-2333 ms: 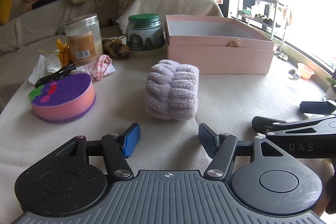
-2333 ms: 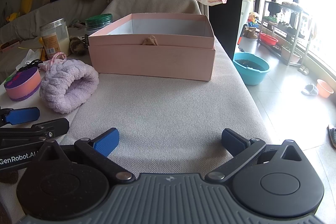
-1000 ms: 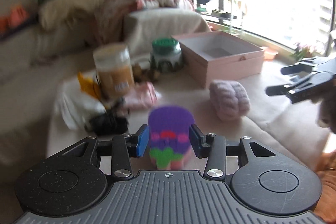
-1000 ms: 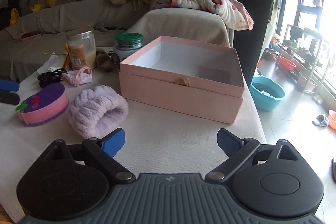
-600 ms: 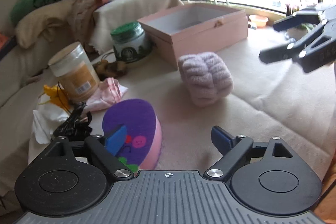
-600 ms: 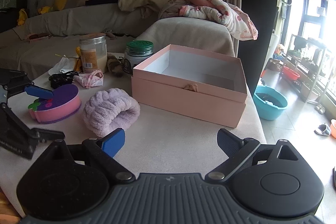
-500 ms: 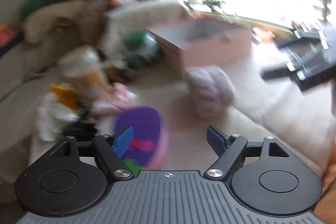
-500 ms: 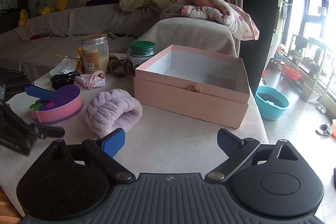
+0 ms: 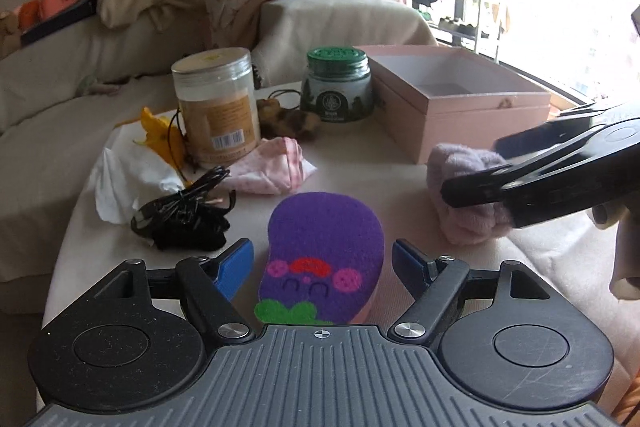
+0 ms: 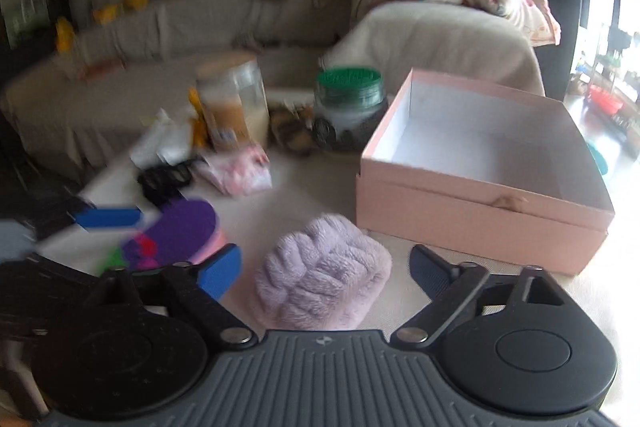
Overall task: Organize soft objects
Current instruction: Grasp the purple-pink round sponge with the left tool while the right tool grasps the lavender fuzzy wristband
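Observation:
A purple eggplant-shaped sponge [image 9: 324, 251] with a pink underside lies on the cloth-covered table, between the open fingers of my left gripper [image 9: 322, 267]. A fluffy lilac scrunchie band [image 10: 322, 281] lies between the open fingers of my right gripper [image 10: 326, 269]. The right gripper [image 9: 552, 167] shows from the side in the left wrist view, over the lilac band [image 9: 464, 195]. The open pink box [image 10: 484, 163] stands empty just beyond. The sponge [image 10: 176, 231] also shows in the blurred right wrist view.
A tan-labelled jar [image 9: 218, 111], a green-lidded jar [image 9: 336, 83], a pink cloth [image 9: 272, 167], a black cable bundle [image 9: 184, 219], white tissue [image 9: 124, 175] and a brown item [image 9: 288, 119] crowd the table's far left. A sofa with piled bedding stands behind.
My left gripper swung over to the purple sponge, shut briefly, reopened, and now straddles it. My right gripper moved forward and left from the table edge to straddle the lilac band.

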The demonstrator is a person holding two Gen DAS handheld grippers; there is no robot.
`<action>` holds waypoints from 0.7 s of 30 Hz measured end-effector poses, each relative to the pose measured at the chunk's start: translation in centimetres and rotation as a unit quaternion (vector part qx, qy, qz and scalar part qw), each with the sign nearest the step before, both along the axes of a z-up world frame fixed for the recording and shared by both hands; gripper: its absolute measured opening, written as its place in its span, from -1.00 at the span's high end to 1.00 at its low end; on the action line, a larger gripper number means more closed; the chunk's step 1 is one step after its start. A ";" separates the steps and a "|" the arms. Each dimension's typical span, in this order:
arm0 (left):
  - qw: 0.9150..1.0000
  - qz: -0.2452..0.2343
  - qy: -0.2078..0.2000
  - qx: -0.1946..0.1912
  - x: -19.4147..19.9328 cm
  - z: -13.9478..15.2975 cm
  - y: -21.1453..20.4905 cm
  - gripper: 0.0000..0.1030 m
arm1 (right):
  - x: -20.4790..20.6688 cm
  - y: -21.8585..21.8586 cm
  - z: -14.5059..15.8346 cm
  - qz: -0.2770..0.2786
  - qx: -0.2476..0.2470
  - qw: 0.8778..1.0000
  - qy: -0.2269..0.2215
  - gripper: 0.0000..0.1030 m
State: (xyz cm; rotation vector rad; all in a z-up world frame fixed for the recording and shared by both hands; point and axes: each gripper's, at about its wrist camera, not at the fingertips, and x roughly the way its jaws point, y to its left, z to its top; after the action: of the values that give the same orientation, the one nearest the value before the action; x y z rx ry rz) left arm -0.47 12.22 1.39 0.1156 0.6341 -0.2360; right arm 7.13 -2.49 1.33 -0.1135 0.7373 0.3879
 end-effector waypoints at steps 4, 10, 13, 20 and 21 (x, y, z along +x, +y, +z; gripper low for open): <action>1.000 -0.001 -0.004 0.016 -0.5 -0.2 -0.2 -0.50 | -1.2 -2.2 0.8 0.008 0.028 0.999 0.013 0.29; 0.997 -0.048 -0.048 0.028 -2.9 2.2 -1.7 -0.32 | -6.3 -8.3 3.7 -0.012 0.013 0.998 -0.064 0.29; 0.995 -0.073 -0.069 -0.012 -2.8 5.4 -2.7 -0.32 | -7.6 -11.8 5.0 -0.047 0.014 0.995 -0.088 0.29; 0.975 -0.145 -0.137 -0.101 6.3 16.3 -8.1 -0.33 | -3.0 -15.5 10.7 -0.070 0.025 0.983 -0.167 0.29; 0.973 -0.148 -0.136 -0.111 8.1 16.9 -8.8 -0.35 | -1.4 -15.5 11.3 -0.068 0.031 0.983 -0.167 0.28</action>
State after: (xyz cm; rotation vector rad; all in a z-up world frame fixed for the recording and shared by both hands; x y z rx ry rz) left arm 7.66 3.38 18.25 0.0251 0.3112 -0.5681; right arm 5.74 -17.97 12.68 -0.0674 0.3975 0.2519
